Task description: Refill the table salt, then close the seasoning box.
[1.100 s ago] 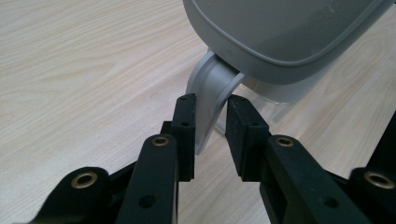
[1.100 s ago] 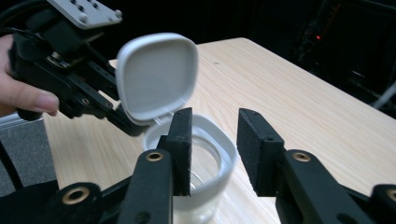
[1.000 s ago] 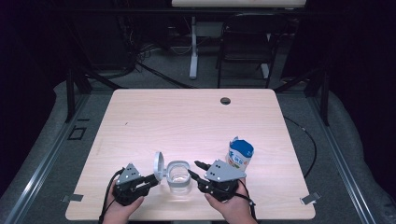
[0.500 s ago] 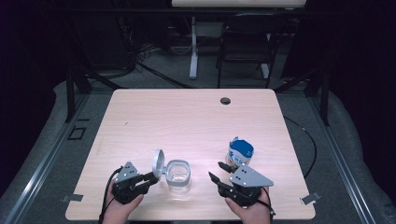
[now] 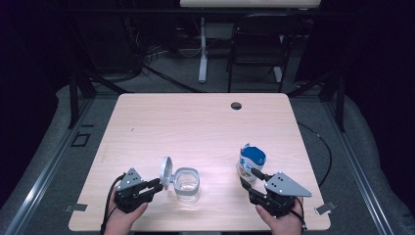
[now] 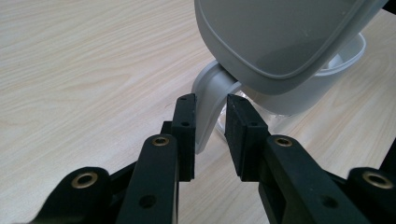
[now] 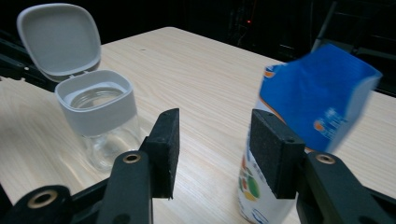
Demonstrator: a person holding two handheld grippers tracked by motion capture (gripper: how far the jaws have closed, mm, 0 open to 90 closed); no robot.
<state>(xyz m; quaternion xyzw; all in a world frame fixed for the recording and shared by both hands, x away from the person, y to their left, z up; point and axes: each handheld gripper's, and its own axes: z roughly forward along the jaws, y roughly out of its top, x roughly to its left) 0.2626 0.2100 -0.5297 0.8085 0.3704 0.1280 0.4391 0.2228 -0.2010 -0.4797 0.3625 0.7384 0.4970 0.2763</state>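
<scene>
A clear jar [image 5: 186, 184] with a grey collar stands near the table's front edge, its hinged grey lid [image 5: 166, 172] flipped up to the left. My left gripper [image 5: 157, 185] sits at the lid's hinge. The grey hinge strap [image 6: 210, 95] lies between its pads [image 6: 185, 121], which have just been opening and stand slightly off it. A blue-and-white pouch [image 5: 251, 164] stands upright to the right. My right gripper [image 5: 250, 179] is just in front of it, its jaws just opened wide with nothing between them. The pouch [image 7: 317, 100] rises behind the right pad [image 7: 273, 149].
The light wood table [image 5: 205, 127] has a round cable hole [image 5: 236, 105] near its far edge. A dark chair [image 5: 257, 46] and a white stand leg [image 5: 202, 54] are on the floor behind. A cable [image 5: 320, 147] loops off the right side.
My right gripper has left the jar's right side, slid right to the pouch and spread its jaws wider. The left gripper stayed at the lid hinge and loosened a little.
</scene>
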